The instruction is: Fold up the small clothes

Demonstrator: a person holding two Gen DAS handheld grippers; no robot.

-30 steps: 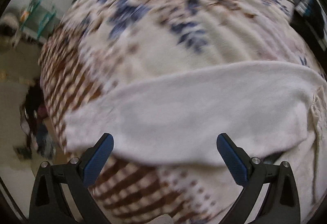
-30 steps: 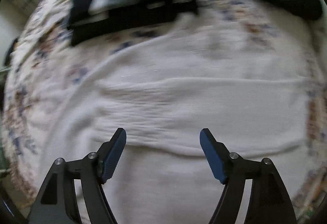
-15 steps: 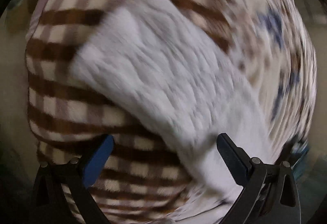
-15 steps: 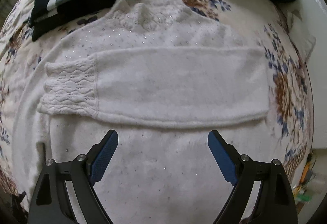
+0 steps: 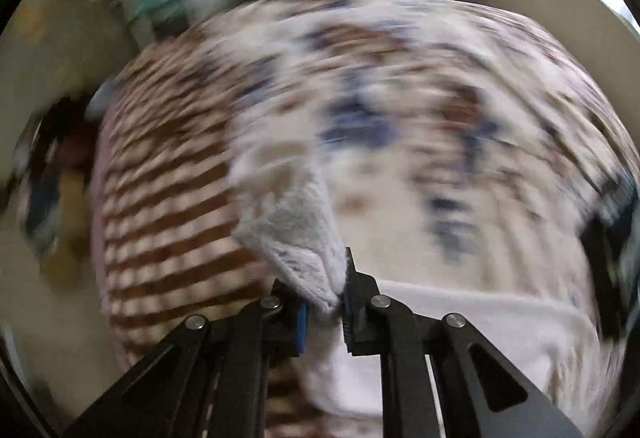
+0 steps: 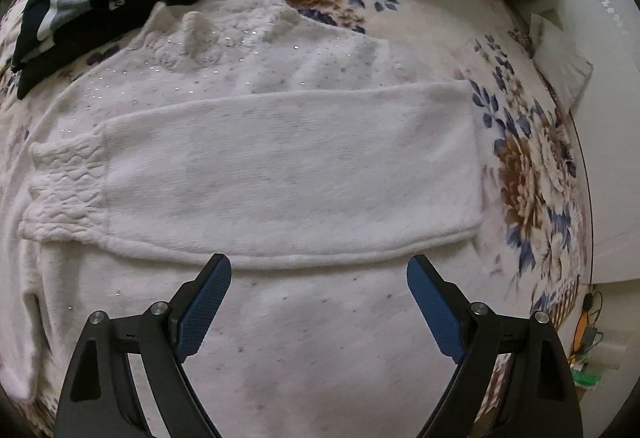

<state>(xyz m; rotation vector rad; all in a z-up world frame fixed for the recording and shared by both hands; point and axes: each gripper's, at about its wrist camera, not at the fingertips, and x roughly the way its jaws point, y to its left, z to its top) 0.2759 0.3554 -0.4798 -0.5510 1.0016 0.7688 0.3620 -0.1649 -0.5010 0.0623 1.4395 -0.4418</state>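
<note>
the white sweater [image 6: 280,166] lay flat on the floral bed cover [image 6: 528,174], one sleeve already folded across its body. the left gripper [image 5: 324,302] was closed on the other sleeve's cuff [image 5: 292,234], probably to fold it in too. the right gripper [image 6: 320,302] hovered wide open above the sweater, holding nothing.

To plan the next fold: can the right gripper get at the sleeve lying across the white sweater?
Probably yes. The right gripper is open above the white sweater, and the folded sleeve lies uncovered just ahead of its fingers.
</note>
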